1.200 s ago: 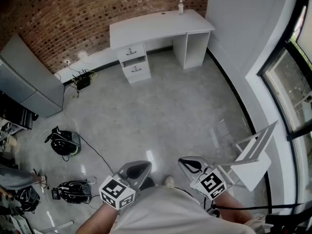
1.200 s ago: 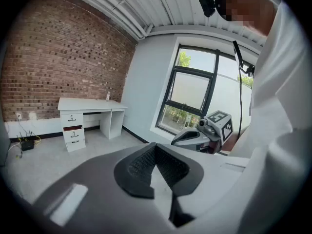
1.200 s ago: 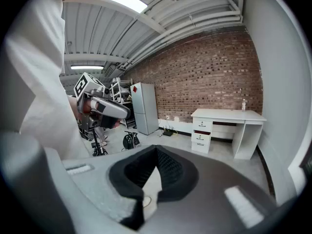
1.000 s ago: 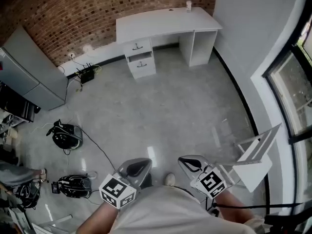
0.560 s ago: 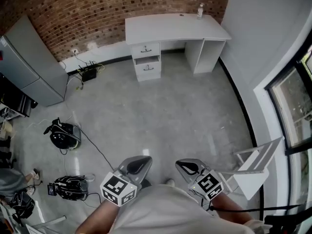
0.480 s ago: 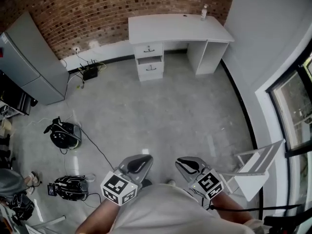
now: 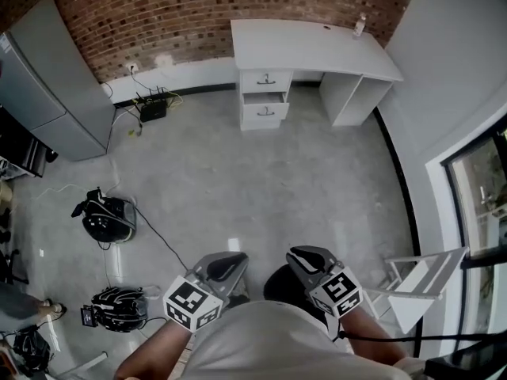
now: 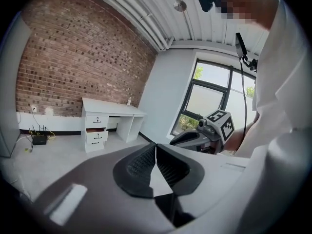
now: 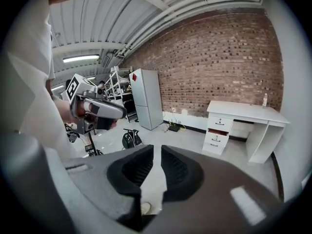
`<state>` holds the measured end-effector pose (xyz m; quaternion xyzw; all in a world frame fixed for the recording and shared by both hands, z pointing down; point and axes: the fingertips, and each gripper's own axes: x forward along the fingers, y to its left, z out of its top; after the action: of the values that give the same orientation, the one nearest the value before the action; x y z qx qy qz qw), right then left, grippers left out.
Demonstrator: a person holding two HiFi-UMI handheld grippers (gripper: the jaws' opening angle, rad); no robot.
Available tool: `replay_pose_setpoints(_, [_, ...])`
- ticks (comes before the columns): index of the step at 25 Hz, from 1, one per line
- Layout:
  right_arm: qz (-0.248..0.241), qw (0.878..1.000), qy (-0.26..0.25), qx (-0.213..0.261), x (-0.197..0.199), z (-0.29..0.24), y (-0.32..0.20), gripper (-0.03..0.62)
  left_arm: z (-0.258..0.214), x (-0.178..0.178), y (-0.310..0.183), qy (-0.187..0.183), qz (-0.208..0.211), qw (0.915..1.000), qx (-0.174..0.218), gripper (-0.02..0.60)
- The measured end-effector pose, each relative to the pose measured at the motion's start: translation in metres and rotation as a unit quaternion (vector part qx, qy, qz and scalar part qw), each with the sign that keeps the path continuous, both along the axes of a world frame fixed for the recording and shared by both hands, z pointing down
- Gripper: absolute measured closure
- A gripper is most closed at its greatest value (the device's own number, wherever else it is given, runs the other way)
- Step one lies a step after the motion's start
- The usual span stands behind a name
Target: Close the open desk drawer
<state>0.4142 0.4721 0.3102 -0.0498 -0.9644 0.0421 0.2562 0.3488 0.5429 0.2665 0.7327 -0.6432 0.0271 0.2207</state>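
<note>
A white desk [image 7: 309, 42] stands against the brick wall at the far end of the room. Under it is a stack of drawers. The middle drawer [image 7: 264, 108] is pulled out a little, with a dark gap above its front. It also shows in the left gripper view [image 8: 95, 130] and the right gripper view [image 9: 218, 132]. My left gripper [image 7: 232, 258] [image 8: 156, 145] is held close to my body, far from the desk, its tips touching with nothing between them. My right gripper [image 7: 305, 256] [image 9: 157, 148] is beside it, its tips a narrow gap apart, empty.
A grey cabinet [image 7: 47, 77] stands at the left wall. A power strip with cables [image 7: 152, 108] lies by the brick wall. Two dark bags [image 7: 107, 216] [image 7: 119, 307] sit on the floor at left. A white chair [image 7: 416, 279] is at my right, and a bottle [image 7: 360, 24] is on the desk.
The head view has swung, so the desk has slid to the right and a little nearer in the picture. Both grippers have stayed low in front of my body.
</note>
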Motion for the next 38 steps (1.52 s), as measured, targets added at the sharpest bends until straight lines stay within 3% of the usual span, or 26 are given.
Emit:
replay_pose_setpoints(8, [-0.009, 1.0, 0.022, -0.012, -0.08, 0.021, -0.07, 0.557, 0.011, -0.078, -0.074, 0.031, 0.009, 0.9995, -0.005, 0.58])
replay_pose_setpoints(17, [-0.047, 0.998, -0.01, -0.026, -0.202, 0.014, -0.203, 0.557, -0.004, -0.178, -0.202, -0.005, -0.016, 0.9993, -0.034, 0.58])
replay_pose_setpoints(23, [-0.038, 0.999, 0.013, -0.033, -0.258, 0.042, -0.269, 0.557, 0.0, -0.23, -0.256, -0.01, -0.008, 0.9989, -0.046, 0.58])
replay_pose_setpoints(28, [0.018, 0.997, 0.035, -0.067, -0.311, 0.079, -0.314, 0.557, 0.013, -0.291, -0.291, 0.001, 0.021, 0.9985, -0.05, 0.58])
replay_pose_setpoints(32, [0.093, 0.99, 0.047, -0.09, -0.361, 0.117, -0.354, 0.557, 0.027, -0.351, -0.32, 0.0, 0.07, 0.9962, -0.051, 0.58])
replay_pose_setpoints(35, [0.174, 0.976, 0.048, -0.125, -0.397, 0.145, -0.385, 0.557, 0.035, -0.397, -0.339, 0.001, 0.126, 0.9901, -0.062, 0.58])
replay_pose_setpoints(38, [0.252, 0.949, 0.033, -0.187, -0.431, 0.178, -0.409, 0.557, 0.045, -0.437, -0.357, 0.006, 0.183, 0.9802, -0.076, 0.58])
